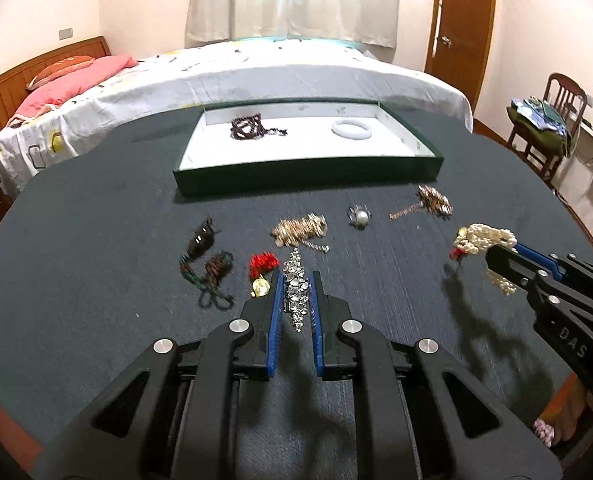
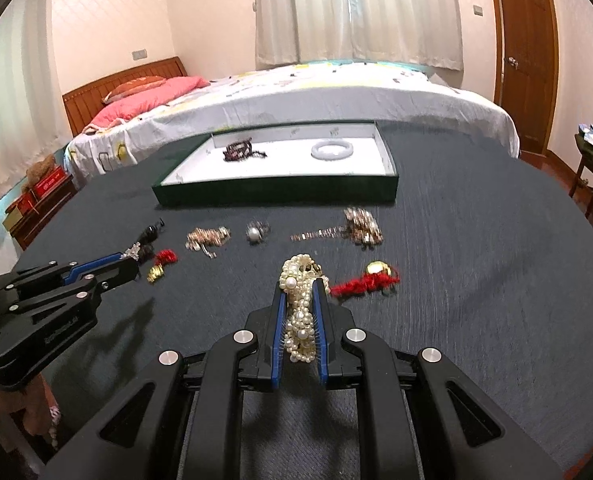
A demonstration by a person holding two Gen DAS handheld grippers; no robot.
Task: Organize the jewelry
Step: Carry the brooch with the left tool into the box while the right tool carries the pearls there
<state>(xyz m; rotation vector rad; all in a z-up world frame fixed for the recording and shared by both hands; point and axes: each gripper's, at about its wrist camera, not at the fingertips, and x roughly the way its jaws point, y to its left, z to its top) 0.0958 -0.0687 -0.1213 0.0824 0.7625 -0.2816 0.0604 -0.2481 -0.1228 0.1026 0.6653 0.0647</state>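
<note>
A green tray with a white lining [image 1: 304,178] [image 2: 276,194] stands at the table's far side and holds a dark bead string [image 1: 252,126] and a white bangle [image 1: 351,129]. My left gripper [image 1: 296,276] is shut on a silver crystal piece [image 1: 296,292], held above the dark cloth. My right gripper [image 2: 300,284] is shut on a pearl piece [image 2: 302,312]; it also shows at the right of the left wrist view [image 1: 484,238]. Loose jewelry lies in front of the tray: a gold chain [image 1: 300,230], a pearl brooch [image 1: 358,215], a rose-gold bracelet [image 1: 432,202].
Red tassel pieces [image 1: 261,266] [image 2: 366,282] and dark cords [image 1: 210,270] lie on the cloth near the grippers. A bed [image 1: 256,72] stands behind the table, a wooden chair [image 1: 552,120] at the right, a door [image 1: 462,16] at the back.
</note>
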